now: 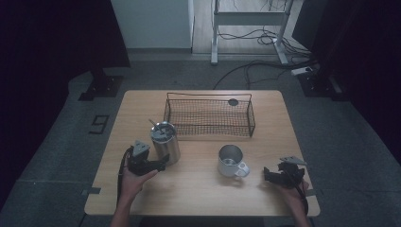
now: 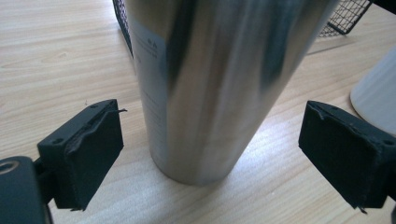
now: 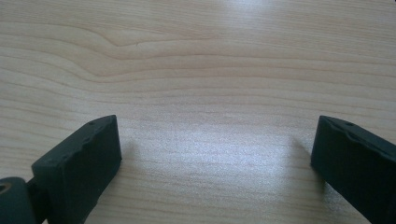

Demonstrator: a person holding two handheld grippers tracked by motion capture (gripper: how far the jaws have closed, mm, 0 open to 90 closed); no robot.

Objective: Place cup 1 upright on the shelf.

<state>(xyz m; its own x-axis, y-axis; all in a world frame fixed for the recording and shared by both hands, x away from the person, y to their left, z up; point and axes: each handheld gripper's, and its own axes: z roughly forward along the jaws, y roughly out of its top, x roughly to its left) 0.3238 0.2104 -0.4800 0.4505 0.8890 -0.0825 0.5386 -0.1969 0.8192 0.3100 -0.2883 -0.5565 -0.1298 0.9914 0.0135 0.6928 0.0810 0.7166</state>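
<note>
Two grippers sit low on my wooden table (image 1: 198, 189). My left gripper (image 2: 210, 149) has its jaws spread wide on either side of the steel tumbler (image 2: 219, 84), neither pad touching it; the tumbler stands upright just in front of the wire basket (image 1: 208, 116). A white mug (image 1: 231, 161) stands to its right, apart from it. My right gripper (image 3: 215, 158) gapes wide over bare wood near the mug.

You can read no text here. The steel tumbler (image 2: 219, 84) carries a faint printed label, upper left, too blurred to make out.
</note>
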